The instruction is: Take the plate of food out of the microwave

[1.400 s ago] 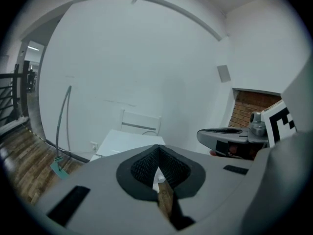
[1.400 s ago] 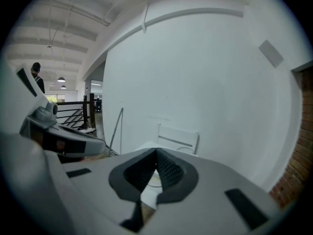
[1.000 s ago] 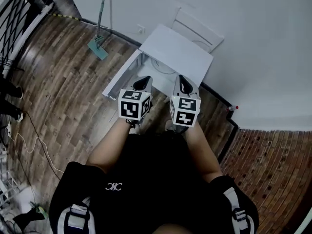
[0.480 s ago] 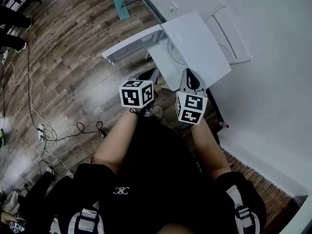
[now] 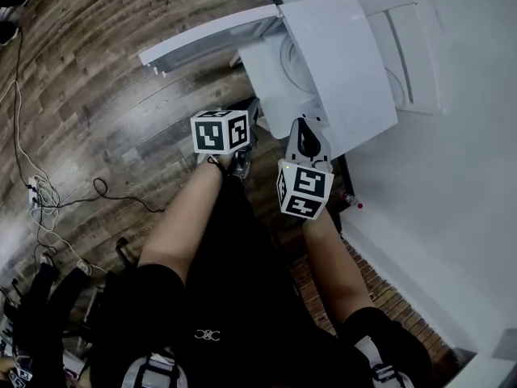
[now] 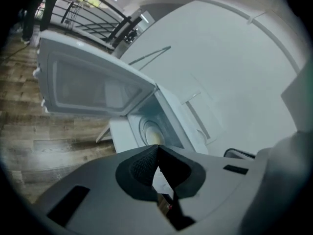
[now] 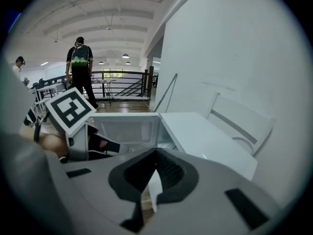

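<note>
Your left tool (image 6: 157,150) is closed, its two ribbed pads pressed tip to tip with nothing between them. Your right tool (image 7: 156,154) is closed as well, with the pad tips meeting and no object caught there. In the head view both sit near the middle of the frame, side by side and slightly apart. Both point up toward the white microwave (image 5: 343,59) in the upper middle, and neither touches it.

The microwave door (image 5: 206,35) is swung wide open toward the upper left of the head view, so the cavity is exposed. The plate (image 6: 152,129) is inside that cavity, resting on its floor. In the left gripper view it shows just above the tool tips, at the centre of the frame, as a round rim with something pale yellow on it. What the food is cannot be made out.

The left tool's marker cube (image 7: 71,110) appears at the left of the right gripper view, in front of the open door. Cables (image 5: 48,192) lie on the wooden floor (image 5: 105,95) at the left edge of the head view. A person with a backpack (image 7: 80,67) stands far back in the upper left of the right gripper view.
</note>
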Demonstrator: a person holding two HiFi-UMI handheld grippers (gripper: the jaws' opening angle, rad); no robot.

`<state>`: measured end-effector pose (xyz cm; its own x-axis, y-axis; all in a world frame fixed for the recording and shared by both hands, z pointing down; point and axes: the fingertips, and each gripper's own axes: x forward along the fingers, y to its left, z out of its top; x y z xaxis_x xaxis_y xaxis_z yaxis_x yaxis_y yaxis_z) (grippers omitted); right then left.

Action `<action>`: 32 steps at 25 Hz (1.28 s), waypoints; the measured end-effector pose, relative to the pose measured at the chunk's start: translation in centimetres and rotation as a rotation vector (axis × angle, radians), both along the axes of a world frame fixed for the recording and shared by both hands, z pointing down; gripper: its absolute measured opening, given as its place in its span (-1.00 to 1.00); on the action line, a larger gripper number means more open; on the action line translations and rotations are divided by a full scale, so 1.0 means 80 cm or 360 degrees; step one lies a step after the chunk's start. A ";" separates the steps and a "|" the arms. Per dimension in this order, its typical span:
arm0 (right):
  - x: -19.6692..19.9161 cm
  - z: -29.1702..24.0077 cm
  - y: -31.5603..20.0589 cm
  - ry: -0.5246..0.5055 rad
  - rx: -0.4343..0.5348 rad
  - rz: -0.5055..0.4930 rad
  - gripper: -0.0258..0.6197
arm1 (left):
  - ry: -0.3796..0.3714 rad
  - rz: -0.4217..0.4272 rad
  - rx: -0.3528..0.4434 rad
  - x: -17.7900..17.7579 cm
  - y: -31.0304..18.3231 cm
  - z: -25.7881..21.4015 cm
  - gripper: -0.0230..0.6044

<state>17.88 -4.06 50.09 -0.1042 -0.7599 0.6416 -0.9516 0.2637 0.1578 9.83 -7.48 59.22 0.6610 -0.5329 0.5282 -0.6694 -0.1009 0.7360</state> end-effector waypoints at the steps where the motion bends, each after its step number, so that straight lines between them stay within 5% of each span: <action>1: 0.002 0.011 -0.002 0.0012 -0.0004 0.0004 -0.88 | 0.0019 -0.0018 -0.0024 0.005 -0.005 0.018 -0.93; 3: 0.004 0.038 -0.008 0.0035 -0.0019 0.0022 -0.88 | 0.0088 -0.0032 -0.0050 0.019 -0.018 0.052 -0.93; 5: 0.004 0.062 -0.013 0.0058 -0.0039 0.0016 -0.88 | 0.0201 -0.0026 -0.0081 0.042 -0.031 0.083 -0.60; 8: 0.012 0.087 -0.006 0.0112 -0.0086 -0.0040 -0.88 | 0.0333 -0.0026 -0.0151 0.079 -0.043 0.123 -0.52; 14: 0.034 0.129 0.016 0.0160 -0.0203 -0.0064 -0.88 | 0.0563 -0.0051 -0.0335 0.150 -0.081 0.183 0.00; 22: 0.056 0.147 0.034 0.0181 -0.0289 -0.0058 -0.88 | 0.0405 -0.0135 -0.0519 0.199 -0.114 0.240 0.07; 32: 0.064 0.154 0.026 0.0171 -0.0314 -0.0021 -0.88 | 0.0250 -0.0138 -0.0650 0.205 -0.124 0.274 0.06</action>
